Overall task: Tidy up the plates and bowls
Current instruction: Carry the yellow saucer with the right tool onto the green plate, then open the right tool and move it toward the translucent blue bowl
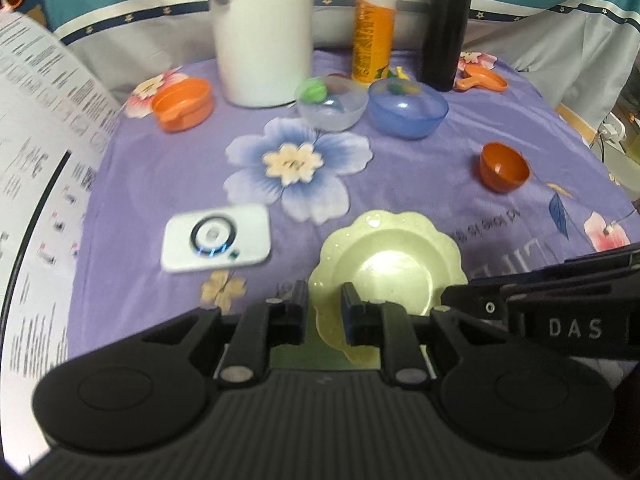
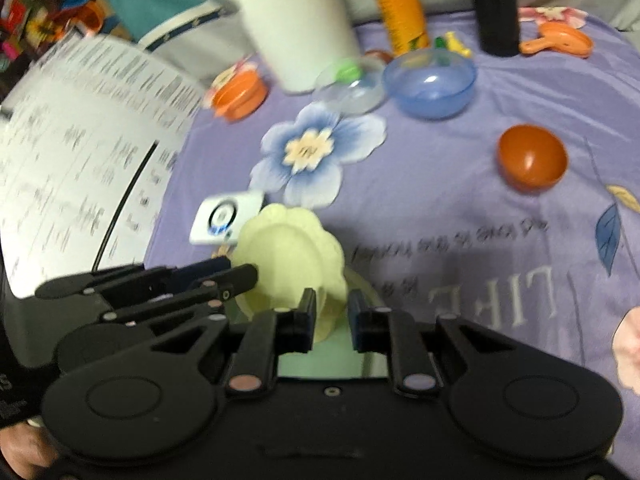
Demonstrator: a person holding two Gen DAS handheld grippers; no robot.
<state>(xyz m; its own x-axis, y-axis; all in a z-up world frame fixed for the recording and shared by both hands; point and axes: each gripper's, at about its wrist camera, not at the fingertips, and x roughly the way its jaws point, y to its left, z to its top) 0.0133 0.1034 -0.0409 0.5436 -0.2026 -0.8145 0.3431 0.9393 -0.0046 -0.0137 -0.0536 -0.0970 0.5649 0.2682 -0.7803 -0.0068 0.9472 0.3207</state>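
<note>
A pale yellow scalloped plate (image 1: 392, 264) is lifted a little above the purple flowered cloth (image 1: 420, 184). My left gripper (image 1: 324, 309) is shut on its near rim. My right gripper (image 2: 332, 317) is shut on the rim of the same plate (image 2: 288, 256), which is tilted in the right wrist view. Each gripper shows in the other's view, the right one (image 1: 520, 304) at the plate's right and the left one (image 2: 168, 284) at its left. Further back stand a blue bowl (image 1: 408, 110), a clear bowl (image 1: 332, 108) with a green piece in it, and a red-brown bowl (image 1: 504, 166).
A white device (image 1: 216, 240) lies left of the plate. An orange tub (image 1: 184, 104), a white bottle (image 1: 264, 36), an orange can (image 1: 372, 32), a black bottle (image 1: 448, 28) and an orange scoop (image 1: 484, 80) line the back. A printed sheet (image 1: 40, 152) covers the left side.
</note>
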